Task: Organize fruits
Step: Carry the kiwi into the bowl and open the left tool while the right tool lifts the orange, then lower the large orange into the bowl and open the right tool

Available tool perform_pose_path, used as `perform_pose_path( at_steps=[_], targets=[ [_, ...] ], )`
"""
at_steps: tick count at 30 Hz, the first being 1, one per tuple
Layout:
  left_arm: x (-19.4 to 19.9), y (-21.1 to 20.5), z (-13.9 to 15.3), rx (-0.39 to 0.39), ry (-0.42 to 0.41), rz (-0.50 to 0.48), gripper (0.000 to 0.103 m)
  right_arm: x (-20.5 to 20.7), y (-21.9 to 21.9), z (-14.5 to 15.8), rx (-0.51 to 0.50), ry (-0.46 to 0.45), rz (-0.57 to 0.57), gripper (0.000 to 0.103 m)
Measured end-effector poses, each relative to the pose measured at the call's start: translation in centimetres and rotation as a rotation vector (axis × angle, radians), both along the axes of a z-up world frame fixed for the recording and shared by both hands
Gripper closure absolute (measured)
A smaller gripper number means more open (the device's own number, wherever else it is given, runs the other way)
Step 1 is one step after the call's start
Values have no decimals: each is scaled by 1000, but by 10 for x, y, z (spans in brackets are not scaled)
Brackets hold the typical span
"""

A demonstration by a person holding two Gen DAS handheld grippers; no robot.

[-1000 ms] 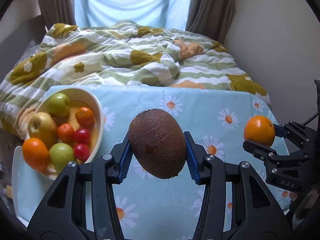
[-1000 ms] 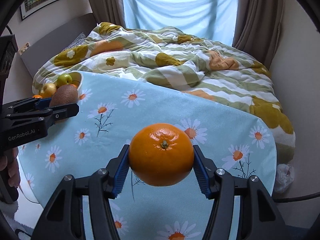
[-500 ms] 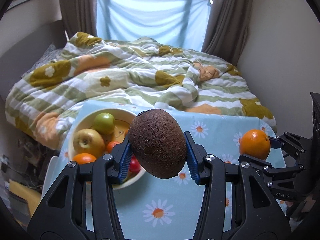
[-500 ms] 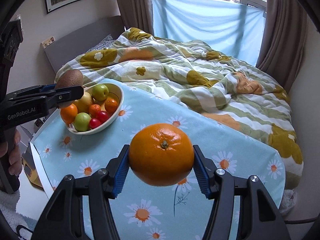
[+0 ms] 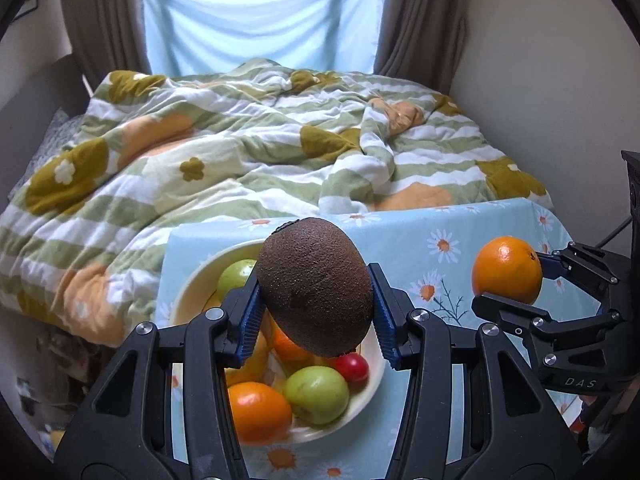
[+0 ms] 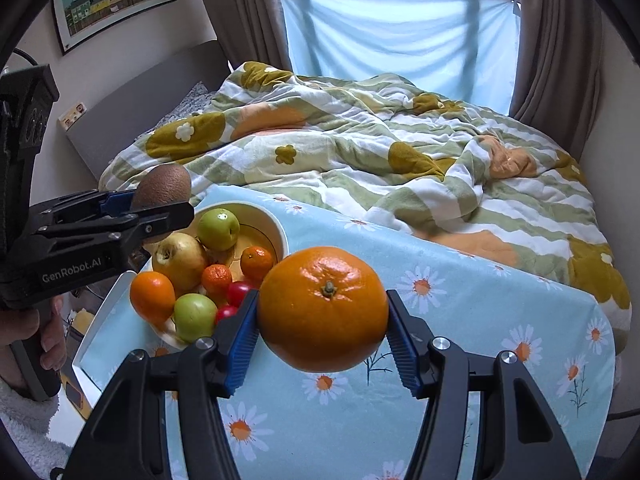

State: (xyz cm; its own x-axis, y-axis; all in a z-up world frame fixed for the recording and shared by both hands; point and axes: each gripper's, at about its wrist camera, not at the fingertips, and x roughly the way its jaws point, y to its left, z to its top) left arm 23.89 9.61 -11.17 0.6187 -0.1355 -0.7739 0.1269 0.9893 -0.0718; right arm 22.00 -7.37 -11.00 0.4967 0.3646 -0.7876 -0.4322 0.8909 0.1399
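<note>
The kiwi (image 5: 316, 286) sits clamped between my left gripper (image 5: 316, 312) pads, lifted in the air directly above the bowl (image 5: 196, 280), which stands at the table's (image 6: 460, 280) far left corner beside the bed (image 6: 360, 140). My jaws press on its flanks and it tilts a little, its long axis leaning.

The bowl is crowded: two green apples (image 6: 219, 229), a yellow apple (image 6: 180, 258), several small oranges (image 6: 258, 263) and red cherry tomatoes (image 5: 352, 366). I judge the freest spot to be the hollow toward the bowl's far rim, so I should lower the kiwi there, low and slow, and part my jaws only once it touches fruit or bowl. A drop from this height could bounce it off the round apples and over the table's left edge.

My right gripper (image 6: 322, 328) is closed on the big orange (image 6: 322, 308), held above the table's middle, well apart from the bowl. It should wait out to the right until the left one is out of the way, then come in from the bowl's near right side.
</note>
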Motion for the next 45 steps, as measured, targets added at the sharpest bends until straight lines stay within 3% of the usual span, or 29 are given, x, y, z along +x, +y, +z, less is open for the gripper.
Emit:
perform_pose_path(
  at_steps=[7,15,23,24,25,26,27,36,45],
  targets=[
    [34,4,-29,5,51,-116,49,10,9,-16,-13,42,-110,47],
    [56,4,-62,19,125,-165,49,13,4,-29,-31,75,-227,47],
    [59,1,-65,44,115,-189,47,8,-2,-33,-39,87,-279,47],
    [59,0,-63,50,111,-191,46,8,-2,-33,-40,86,-283,47],
    [58,-1,-62,58,109,-192,34,8,-3,-33,-40,86,-287,47],
    [57,-1,-60,63,105,-194,10,7,-4,-32,-40,84,-290,47],
    [56,0,-58,58,94,-196,0,7,-4,-31,-40,83,-292,47],
    [28,18,-31,19,51,-151,0,9,-3,-18,-36,60,-271,47],
    [-13,54,-19,28,48,-52,0,12,30,-11,-24,48,-146,47]
  ],
)
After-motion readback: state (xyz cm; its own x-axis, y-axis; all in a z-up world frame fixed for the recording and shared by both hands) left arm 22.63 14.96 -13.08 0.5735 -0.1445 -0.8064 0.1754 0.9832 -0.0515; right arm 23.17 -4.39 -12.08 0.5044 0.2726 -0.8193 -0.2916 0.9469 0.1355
